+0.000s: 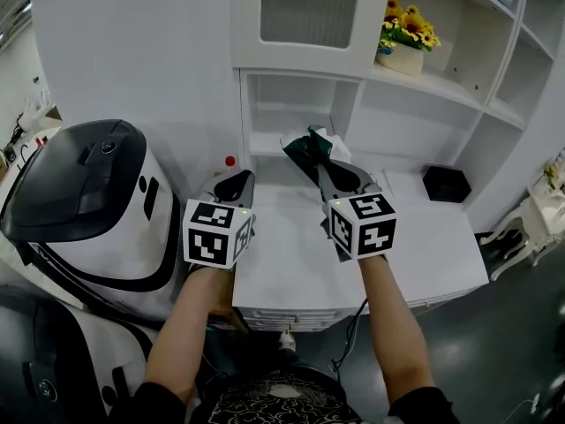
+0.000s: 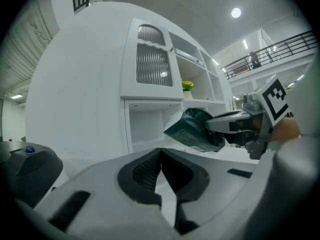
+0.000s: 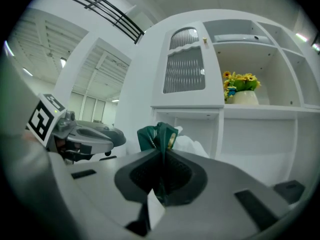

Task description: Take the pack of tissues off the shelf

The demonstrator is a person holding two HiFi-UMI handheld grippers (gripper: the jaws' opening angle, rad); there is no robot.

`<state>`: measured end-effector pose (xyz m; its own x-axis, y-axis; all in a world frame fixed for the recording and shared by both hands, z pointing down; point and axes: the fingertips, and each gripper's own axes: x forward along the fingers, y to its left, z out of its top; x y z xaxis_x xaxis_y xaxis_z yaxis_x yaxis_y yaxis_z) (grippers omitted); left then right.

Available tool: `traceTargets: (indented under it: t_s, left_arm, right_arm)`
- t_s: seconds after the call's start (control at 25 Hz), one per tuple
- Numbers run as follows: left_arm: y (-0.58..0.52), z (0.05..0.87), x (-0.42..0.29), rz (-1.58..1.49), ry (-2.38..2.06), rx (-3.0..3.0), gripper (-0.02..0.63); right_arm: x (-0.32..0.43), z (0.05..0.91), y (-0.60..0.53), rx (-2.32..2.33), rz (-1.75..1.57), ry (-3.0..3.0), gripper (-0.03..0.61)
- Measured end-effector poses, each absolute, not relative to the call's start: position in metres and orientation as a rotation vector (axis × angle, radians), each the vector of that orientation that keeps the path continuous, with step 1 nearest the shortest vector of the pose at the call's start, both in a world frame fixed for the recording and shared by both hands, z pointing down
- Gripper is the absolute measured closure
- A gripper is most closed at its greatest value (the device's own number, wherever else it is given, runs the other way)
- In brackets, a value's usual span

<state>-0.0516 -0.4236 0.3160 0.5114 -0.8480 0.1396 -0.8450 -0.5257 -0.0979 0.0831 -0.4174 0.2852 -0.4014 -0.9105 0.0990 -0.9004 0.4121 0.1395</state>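
At nine o'clock in the head view stands a white-and-black machine [image 1: 79, 201], well apart from the work. Just right of it, the left gripper [image 1: 233, 188] hovers over the white counter [image 1: 291, 254] with its tongs pressed together on nothing; its own view shows the pads meeting with only bare gap below them.

At twelve o'clock from the right gripper [image 1: 325, 164] hangs the dark green pack of tissues [image 1: 307, 145]. The tongs are pinching it by one crumpled end, the film bunched between the pads. The pack appears to be in the air in front of the lower open compartment of the white shelf unit [image 1: 300, 87], above the counter and seemingly clear of the shelf board.

The pack looks light and soft. Its wrapper creases at the pinch, and the body sags away from the tongs, so it should swing easily. The film is probably slick, so a hold on the gathered end seam or across the narrow body seems safest. Squeezing it is unlikely to do harm.

At two o'clock sits a pot of sunflowers [image 1: 404, 35] and at three o'clock a black box [image 1: 446, 184], both well apart.
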Motion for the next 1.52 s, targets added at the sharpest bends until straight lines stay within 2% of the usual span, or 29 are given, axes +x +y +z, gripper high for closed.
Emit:
traceTargets:
  t_s: [0.64, 1.52]
  left_arm:
    - [-0.392, 0.322, -0.038, -0.251, 1.434, -2.751, 0.606]
    - [-0.386, 0.325, -0.039, -0.265, 1.41, -2.748, 0.606]
  right_arm:
    - [0.099, 0.305, -0.363, 1.753, -0.02, -2.473, 0.568]
    - [0.091, 0.315, -0.357, 1.756, 0.004, -2.469, 0.568]
